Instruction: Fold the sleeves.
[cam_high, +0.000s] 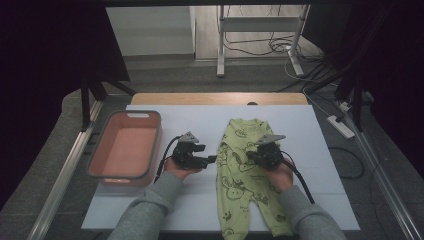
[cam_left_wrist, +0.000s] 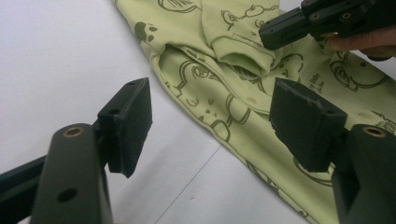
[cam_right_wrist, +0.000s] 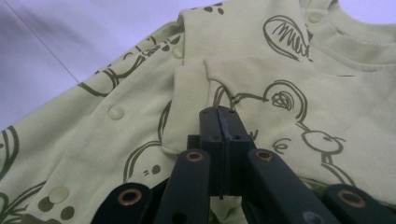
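- Here, my landmark is the green baby romper (cam_high: 243, 170), which lies flat on the white worktop (cam_high: 320, 150), neck end away from me and legs toward me.
- My right gripper (cam_high: 261, 154) sits over the romper's chest; its jaws are pressed together, and in the right gripper view they meet just at the cuff of a folded-in sleeve (cam_right_wrist: 187, 109). I cannot tell whether any cloth is pinched between them.
- That sleeve lies across the romper's front, its cuff beside the row of snaps (cam_right_wrist: 115, 112).
- My left gripper (cam_high: 210, 159) rests just off the romper's left edge, its jaws standing apart with nothing between them.
- In the left gripper view, one of its pads (cam_left_wrist: 126, 123) hangs above bare worktop and the other above the romper's hem edge, not touching the cloth.
- Further off in that view, my right gripper (cam_left_wrist: 275, 35) shows over the romper near the folded sleeve.
- A pink bin (cam_high: 100, 150) with a grey rim stands on the worktop, well to the left of the romper, beyond my left gripper.
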